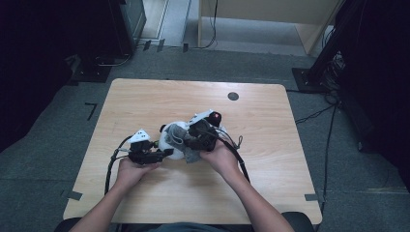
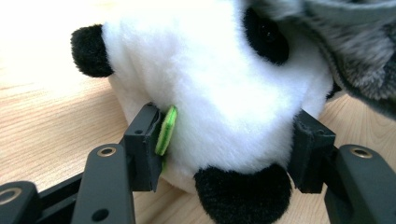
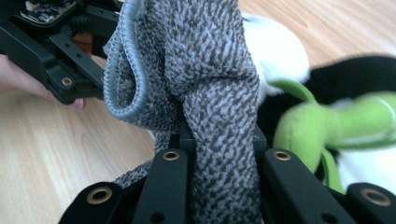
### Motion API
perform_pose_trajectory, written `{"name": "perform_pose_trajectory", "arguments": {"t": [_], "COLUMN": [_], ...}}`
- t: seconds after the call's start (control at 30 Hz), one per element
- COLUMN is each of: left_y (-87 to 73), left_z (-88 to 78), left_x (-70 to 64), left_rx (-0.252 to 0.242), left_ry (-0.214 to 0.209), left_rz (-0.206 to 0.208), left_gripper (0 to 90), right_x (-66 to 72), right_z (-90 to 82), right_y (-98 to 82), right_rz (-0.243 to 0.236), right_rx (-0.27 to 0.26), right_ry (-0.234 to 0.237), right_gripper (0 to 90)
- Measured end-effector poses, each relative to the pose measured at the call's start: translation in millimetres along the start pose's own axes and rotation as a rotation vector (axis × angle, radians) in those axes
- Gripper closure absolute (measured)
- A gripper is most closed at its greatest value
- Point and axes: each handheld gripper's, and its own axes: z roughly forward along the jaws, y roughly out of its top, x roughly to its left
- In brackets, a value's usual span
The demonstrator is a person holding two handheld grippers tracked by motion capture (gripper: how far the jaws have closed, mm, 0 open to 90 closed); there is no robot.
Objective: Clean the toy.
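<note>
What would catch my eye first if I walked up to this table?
Most likely the plush panda lying mid-table, its white body squeezed between the black fingers of the left gripper. Next, the grey knitted garment bunched against the panda, pinched tight by the right gripper from the panda's other side. A green plush piece on the toy also stands out.
</note>
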Motion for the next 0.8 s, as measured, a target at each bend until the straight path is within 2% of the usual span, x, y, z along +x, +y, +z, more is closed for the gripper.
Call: {"name": "perform_pose_trajectory", "arguments": {"t": [0.27, 0.43, 0.57, 0.73, 0.8], "left_y": [-0.1, 0.0, 0.1, 0.4, 0.2], "left_z": [-0.4, -0.4, -0.3, 0.1, 0.1], "left_x": [0.0, -0.2, -0.7, -1.8, -1.7], "left_rx": [0.002, 0.003, 0.003, 0.003, 0.005], "left_ry": [-0.001, 0.002, 0.002, 0.006, 0.008], "left_rz": [0.006, 0.009, 0.008, 0.008, 0.010], "left_gripper": [39.4, 39.3, 39.3, 39.2, 39.1], "right_x": [-7.1, -19.7, -31.5, -37.9, -36.6], "right_z": [-15.2, -30.1, -37.3, -39.9, -40.6], "right_y": [-4.2, -8.9, -13.4, -13.2, -10.8], "right_rz": [0.012, 0.032, 0.067, 0.072, 0.062], "right_rx": [0.017, 0.022, 0.008, 0.003, -0.006], "right_ry": [-0.008, -0.035, -0.026, -0.034, -0.015], "right_gripper": [78.9, 78.5, 78.2, 78.2, 78.4]}}
